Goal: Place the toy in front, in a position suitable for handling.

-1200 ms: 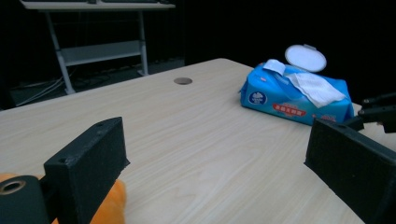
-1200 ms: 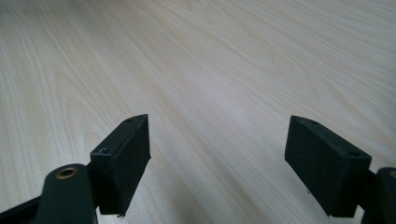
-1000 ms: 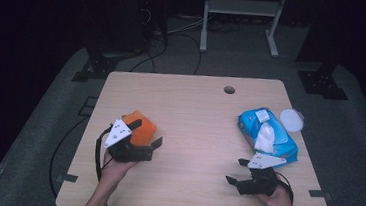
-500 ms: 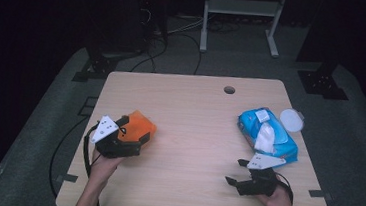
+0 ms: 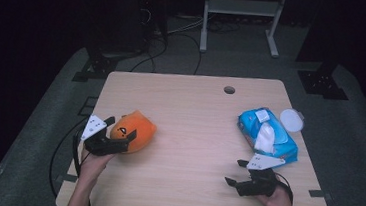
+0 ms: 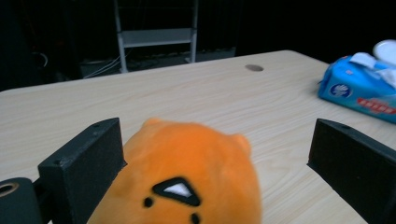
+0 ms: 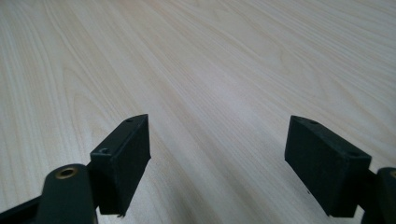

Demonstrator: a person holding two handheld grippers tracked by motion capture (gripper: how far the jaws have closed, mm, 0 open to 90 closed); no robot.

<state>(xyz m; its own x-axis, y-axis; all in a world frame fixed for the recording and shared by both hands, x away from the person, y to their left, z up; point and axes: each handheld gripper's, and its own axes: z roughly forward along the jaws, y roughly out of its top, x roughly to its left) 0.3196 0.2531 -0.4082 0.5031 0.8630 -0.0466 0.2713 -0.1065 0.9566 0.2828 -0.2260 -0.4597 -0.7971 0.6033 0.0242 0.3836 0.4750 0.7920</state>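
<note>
The left claw [image 5: 120,136] has drawn leftward, spread wide around the orange plush [image 5: 135,128].

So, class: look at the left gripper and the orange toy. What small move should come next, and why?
Probably close the left gripper on the orange toy. Its jaws stand wide open with the toy between them, near one jaw and well clear of the other, so nothing grips it yet.

Dark lab: lone wooden table [image 5: 195,109], floor cables [image 5: 177,30], metal stand [image 5: 242,8].
</note>
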